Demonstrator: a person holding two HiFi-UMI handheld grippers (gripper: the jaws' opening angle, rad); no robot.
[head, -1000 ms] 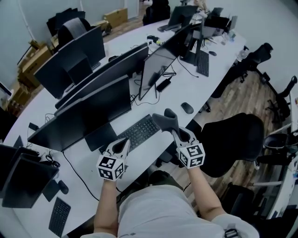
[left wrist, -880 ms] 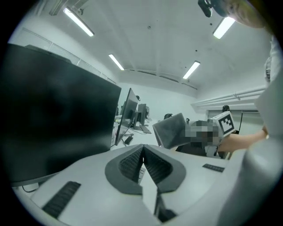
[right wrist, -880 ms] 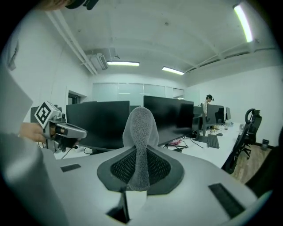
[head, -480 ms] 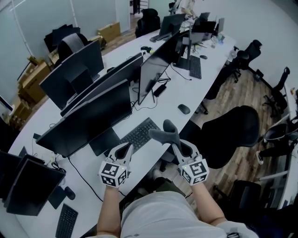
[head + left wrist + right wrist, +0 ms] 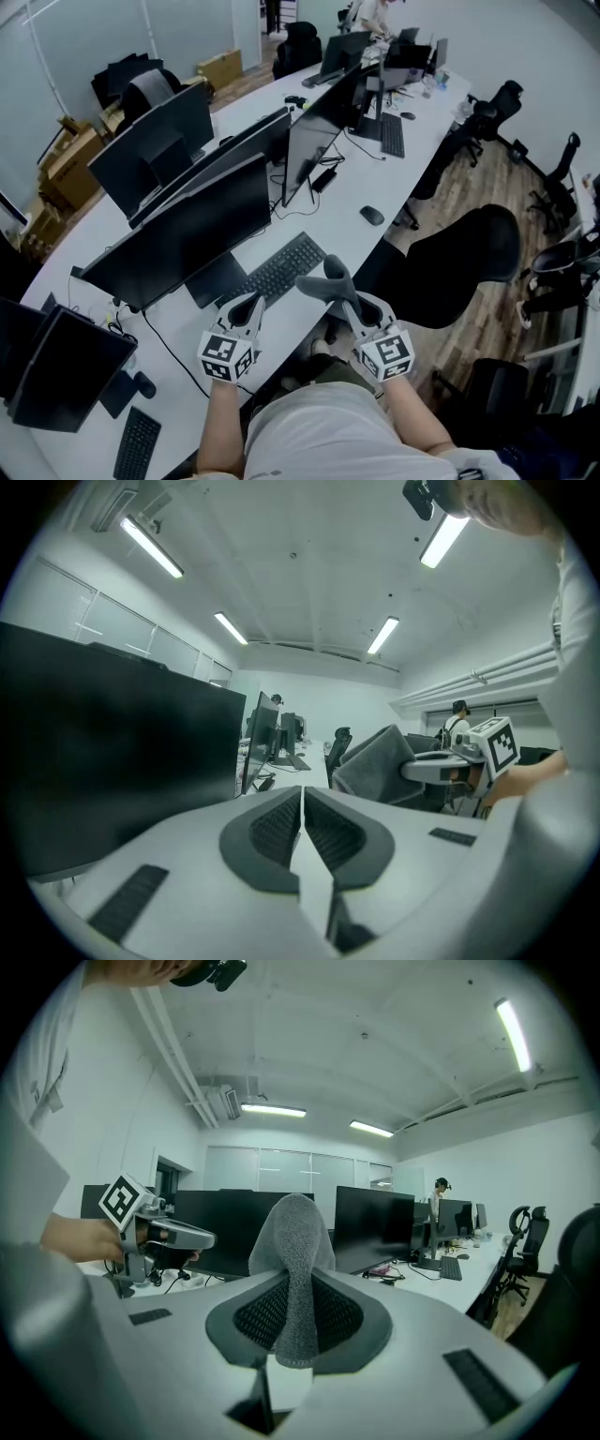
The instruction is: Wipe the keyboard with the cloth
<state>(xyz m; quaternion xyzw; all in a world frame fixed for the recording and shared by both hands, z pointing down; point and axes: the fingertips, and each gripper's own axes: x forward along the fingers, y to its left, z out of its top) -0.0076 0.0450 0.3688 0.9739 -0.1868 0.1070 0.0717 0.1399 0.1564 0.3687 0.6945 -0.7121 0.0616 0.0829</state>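
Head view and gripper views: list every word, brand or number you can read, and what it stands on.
None can be read.
Keyboard: key legends too small.
Left gripper and right gripper cubes: square patterns only, no letters.

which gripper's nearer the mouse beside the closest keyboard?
Right. The right gripper, shut on the cloth, is just short of the mouse; the left gripper is farther off, at the keyboard's near edge.

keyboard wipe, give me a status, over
Left tool shut, empty. Right tool shut on grey cloth. Cloth by right end of keyboard, contact unclear. Nothing in the way.
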